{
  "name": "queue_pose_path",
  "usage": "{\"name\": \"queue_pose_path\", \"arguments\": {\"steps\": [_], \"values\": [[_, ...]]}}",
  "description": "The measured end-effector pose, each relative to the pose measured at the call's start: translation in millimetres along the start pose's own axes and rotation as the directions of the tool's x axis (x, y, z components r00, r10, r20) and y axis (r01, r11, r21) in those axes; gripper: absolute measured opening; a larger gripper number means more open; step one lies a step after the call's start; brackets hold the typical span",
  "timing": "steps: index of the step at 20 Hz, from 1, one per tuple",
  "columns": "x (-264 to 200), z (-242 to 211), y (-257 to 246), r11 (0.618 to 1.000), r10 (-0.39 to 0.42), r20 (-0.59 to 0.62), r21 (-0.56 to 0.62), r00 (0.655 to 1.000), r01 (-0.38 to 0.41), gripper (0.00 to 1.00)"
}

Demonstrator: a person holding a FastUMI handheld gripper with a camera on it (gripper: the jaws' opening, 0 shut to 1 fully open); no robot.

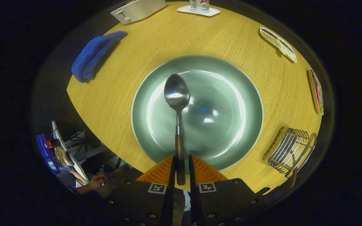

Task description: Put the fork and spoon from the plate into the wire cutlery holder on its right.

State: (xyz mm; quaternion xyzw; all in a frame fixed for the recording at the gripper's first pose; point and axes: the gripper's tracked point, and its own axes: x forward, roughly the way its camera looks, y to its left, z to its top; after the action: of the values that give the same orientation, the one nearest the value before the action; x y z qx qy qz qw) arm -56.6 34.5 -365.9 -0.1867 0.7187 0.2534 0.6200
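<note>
My gripper [181,160] is shut on the wooden handle of a metal spoon [177,91]. The spoon points straight ahead from between the fingers, and its bowl hangs over the middle of the green plate [228,103] on the round wooden table [127,103]. No other cutlery lies on the plate. The wire cutlery holder [289,150] stands to the right of the plate, near the table's edge. A brown wooden handle [293,178], seemingly the fork's, sticks out at the holder's near end.
A blue cloth [93,56] lies beyond the plate to the left. A white toaster [137,10] and a glass on a coaster [199,8] stand at the far edge. Two small dishes [278,44] [316,91] sit on the right. A person's hand [97,182] rests below the table's left edge.
</note>
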Motion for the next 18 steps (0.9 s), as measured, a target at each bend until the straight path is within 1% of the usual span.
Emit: {"name": "queue_pose_path", "arguments": {"steps": [6,13,14,15,17,18], "values": [[7.4,-7.0,-13.6,1.0,-0.017,-0.017,0.01,1.0,0.017,0.23],[5.5,-10.4,-20.6,0.999,-0.04,-0.013,-0.035,0.999,0.039,0.23],[14.7,-10.6,-22.2,0.998,-0.04,-0.009,-0.041,0.999,0.04,0.23],[11.3,-12.9,-24.0,0.998,-0.046,-0.017,-0.048,0.999,0.046,0.16],[-0.3,-8.9,-22.0,0.997,-0.036,-0.003,-0.066,0.999,0.036,0.16],[0.1,-9.0,-26.3,0.996,-0.058,0.005,-0.072,0.998,0.058,0.16]]}}
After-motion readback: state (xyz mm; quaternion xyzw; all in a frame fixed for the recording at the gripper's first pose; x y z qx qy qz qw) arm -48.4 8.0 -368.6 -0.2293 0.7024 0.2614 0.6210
